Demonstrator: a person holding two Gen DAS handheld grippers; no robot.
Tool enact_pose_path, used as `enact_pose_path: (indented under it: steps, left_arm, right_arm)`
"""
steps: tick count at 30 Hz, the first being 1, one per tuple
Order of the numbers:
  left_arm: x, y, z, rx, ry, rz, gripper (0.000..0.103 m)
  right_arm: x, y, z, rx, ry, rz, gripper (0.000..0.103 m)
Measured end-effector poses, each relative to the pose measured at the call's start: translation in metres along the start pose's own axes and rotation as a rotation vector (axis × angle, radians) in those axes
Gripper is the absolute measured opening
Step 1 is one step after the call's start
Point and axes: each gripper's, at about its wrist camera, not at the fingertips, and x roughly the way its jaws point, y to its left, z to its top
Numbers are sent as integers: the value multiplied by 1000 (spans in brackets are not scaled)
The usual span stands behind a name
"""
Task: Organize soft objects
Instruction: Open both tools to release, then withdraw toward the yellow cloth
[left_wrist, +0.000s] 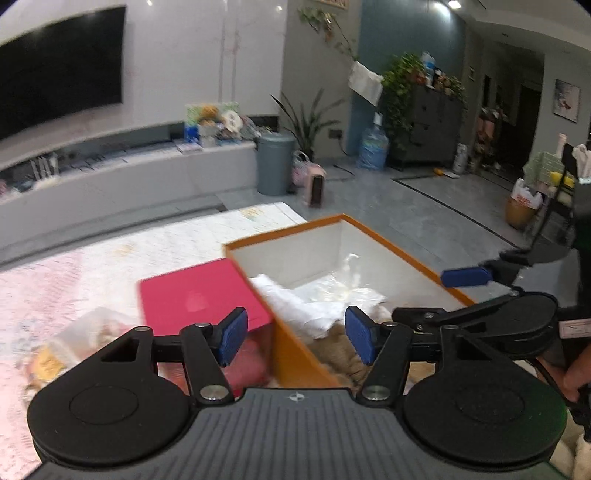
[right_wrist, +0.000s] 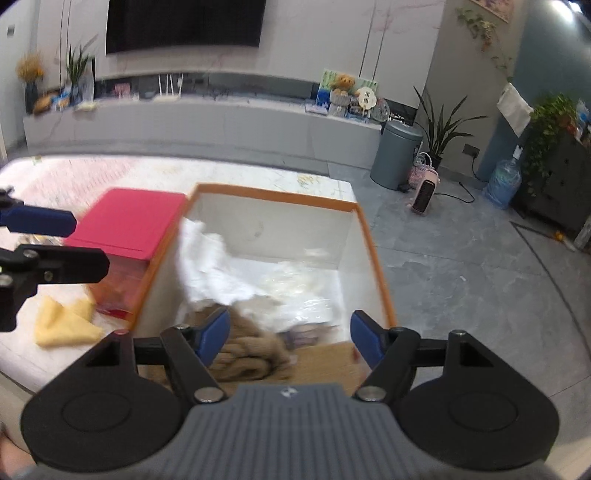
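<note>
An orange-rimmed white box (left_wrist: 406, 254) (right_wrist: 373, 251) stands on the table. Inside lie a white cloth (left_wrist: 295, 302) (right_wrist: 210, 266), clear plastic wrap (right_wrist: 295, 291) and a brown fuzzy item (right_wrist: 251, 350) (left_wrist: 340, 354) at the near end. My left gripper (left_wrist: 295, 336) is open and empty above the box's near left wall. My right gripper (right_wrist: 290, 336) is open and empty just above the brown item; it also shows in the left wrist view (left_wrist: 476, 284). A yellow cloth (right_wrist: 62, 321) lies on the table left of the box.
A pink-lidded container (left_wrist: 199, 299) (right_wrist: 125, 225) stands against the box's left side. A plastic bag with items (left_wrist: 74, 350) lies further left on the patterned tablecloth (left_wrist: 92, 273). Beyond the table's far edge are a grey bin (right_wrist: 395, 155), a small heater (right_wrist: 424, 192) and a TV bench.
</note>
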Motion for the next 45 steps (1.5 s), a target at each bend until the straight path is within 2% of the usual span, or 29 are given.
enact_pose_path:
  steps: [4,13,20,25,34,39,42,45]
  left_arm:
    - [-22,7,-13,31,-40,78,71]
    - [-56,42,-45,10,-19,200,71]
    - [-71,67,-75,17,3,264,71]
    - [-78,91,-103,-10,4,271,71]
    - [-69,117,-124,-72,63,289,71]
    - [-66,131,-130,-133,99,284,71]
    - [-59,145,-128,-200,128,282,69]
    - [-53,154,-121,-204,154,302,69]
  right_arm:
    - [-14,20,-16,90,-54,55,72]
    - [-26,75,-36,235,-109,212,72]
    - [-27,122,-47,212,-162,263,71]
    - [-18,146,-52,209,-170,269,71]
    - [8,178,-60,145,-106,235,71]
    - [26,198,-58,122,-51,255,71]
    - [46,213,-55,98,1,264,78]
    - [68,220,-48,77,62,286,83]
